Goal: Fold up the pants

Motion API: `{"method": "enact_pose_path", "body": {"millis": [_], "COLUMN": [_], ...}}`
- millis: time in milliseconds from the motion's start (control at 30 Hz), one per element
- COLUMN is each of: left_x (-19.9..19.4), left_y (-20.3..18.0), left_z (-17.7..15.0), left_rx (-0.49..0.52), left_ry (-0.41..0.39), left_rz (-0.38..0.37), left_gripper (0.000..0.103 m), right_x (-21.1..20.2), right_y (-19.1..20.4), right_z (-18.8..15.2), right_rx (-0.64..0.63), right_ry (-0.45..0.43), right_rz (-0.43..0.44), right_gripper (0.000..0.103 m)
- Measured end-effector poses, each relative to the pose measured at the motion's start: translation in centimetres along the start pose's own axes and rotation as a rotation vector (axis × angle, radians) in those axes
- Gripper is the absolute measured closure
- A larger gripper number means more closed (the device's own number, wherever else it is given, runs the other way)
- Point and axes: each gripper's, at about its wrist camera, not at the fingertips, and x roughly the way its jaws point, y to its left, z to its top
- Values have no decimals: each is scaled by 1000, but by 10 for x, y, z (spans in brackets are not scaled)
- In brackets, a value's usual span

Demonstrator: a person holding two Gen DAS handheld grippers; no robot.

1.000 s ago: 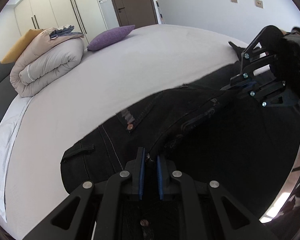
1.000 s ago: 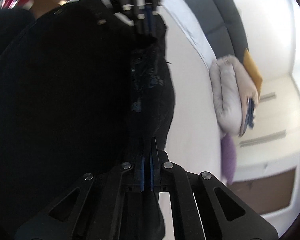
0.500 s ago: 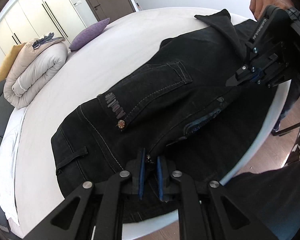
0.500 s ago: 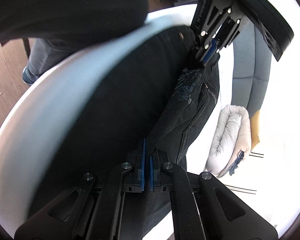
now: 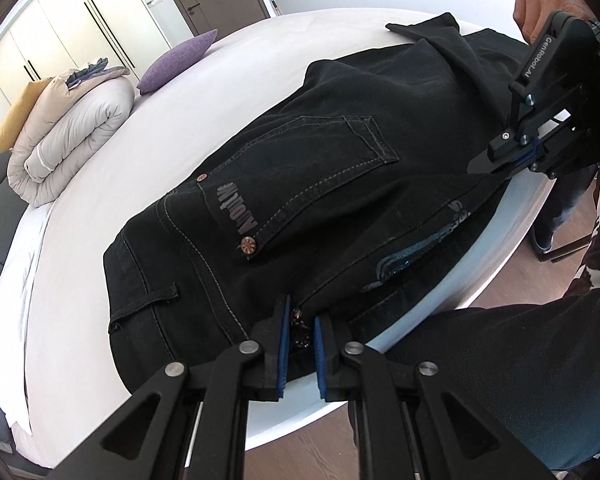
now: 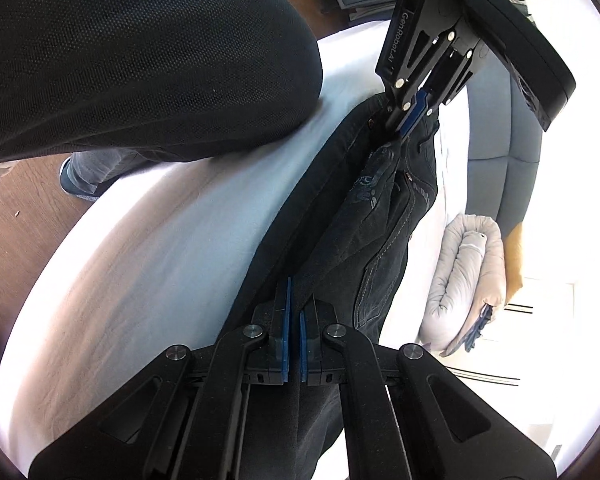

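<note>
Black jeans (image 5: pixel 320 184) lie on the white bed (image 5: pixel 140 152), folded lengthwise, back pocket up, along the near edge. My left gripper (image 5: pixel 300 320) is shut on the waistband end near a rivet. My right gripper (image 6: pixel 294 308) is shut on the folded edge further down the leg; it also shows in the left wrist view (image 5: pixel 500 160). In the right wrist view the jeans (image 6: pixel 372 216) run from my right gripper up to the left gripper (image 6: pixel 400 126).
A rolled grey duvet (image 5: pixel 68 136) with a yellow pillow and a purple pillow (image 5: pixel 180 60) sits at the far side of the bed. The person's dark-clad leg (image 6: pixel 140 52) stands against the bed edge. Wood floor lies below.
Both grippers have lowered the jeans, which hung lifted a second ago, flat onto the bed near its edge. Both stay shut on the fabric.
</note>
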Motion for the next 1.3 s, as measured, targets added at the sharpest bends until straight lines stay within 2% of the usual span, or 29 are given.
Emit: {"method": "enact_pose_path", "body": {"millis": [133, 200, 300, 333, 433, 467, 567, 633, 733, 800, 900, 1033, 1067, 1100, 1133, 1167, 1200, 1300], "left_x": [9, 13, 13, 11, -2, -8, -19, -19, -4, 18, 77, 91, 91, 92, 93, 92, 91, 81], "left_y": [-5, 1, 4, 5, 11, 15, 29, 41, 53, 52, 53, 65, 61, 61, 63, 65, 67, 63], "left_z": [-6, -5, -3, -1, 2, 5, 15, 27, 50, 64, 71, 71, 69, 72, 74, 74, 80, 87], "left_rx": [-6, -34, -46, -42, -58, -73, -135, -215, -300, -339, -406, -483, -482, -478, -474, -472, -471, -491], "left_ry": [8, -7, -7, -2, -6, -13, -52, -98, -142, -123, 28, 13, 19, 26, 37, 44, 54, 36], "left_rz": [1, 8, 44, 47, 20, 4, -2, -6, -6, -11, -28, -28, -21, -14, -9, -5, 4, 48], "left_gripper": [93, 89, 77, 70, 46, 43, 43, 43, 43, 43, 43, 39, 39, 39, 39, 39, 39, 40], "right_x": [-4, -15, -20, -20, -21, -21, -22, -24, -26, -29, -37, -66, -72, -79, -86, -94, -99, -106], "right_y": [8, 16, 27, 28, 29, 30, 36, 39, 39, 35, 25, 3, -3, -8, -12, -15, -18, -27], "right_z": [5, 1, -5, -7, -9, -10, -10, -12, -15, -19, -28, -60, -75, -96, -120, -151, -174, -261], "right_rx": [5, 16, 29, 35, 78, 85, 89, 96, 148, 221, 399, 809, 944, 1098, 1257, 1418, 1518, 1807], "right_ry": [8, 7, 18, 20, 29, 31, 38, 38, 37, 30, 10, -54, -80, -106, -135, -172, -186, -122], "right_rz": [9, 12, 6, -1, -5, -6, -20, -26, -14, 4, 38, 132, 172, 207, 229, 234, 232, 166], "right_gripper": [101, 101, 100, 100, 100, 100, 100, 100, 99, 99, 97, 86, 72, 43, 33, 29, 29, 29]}}
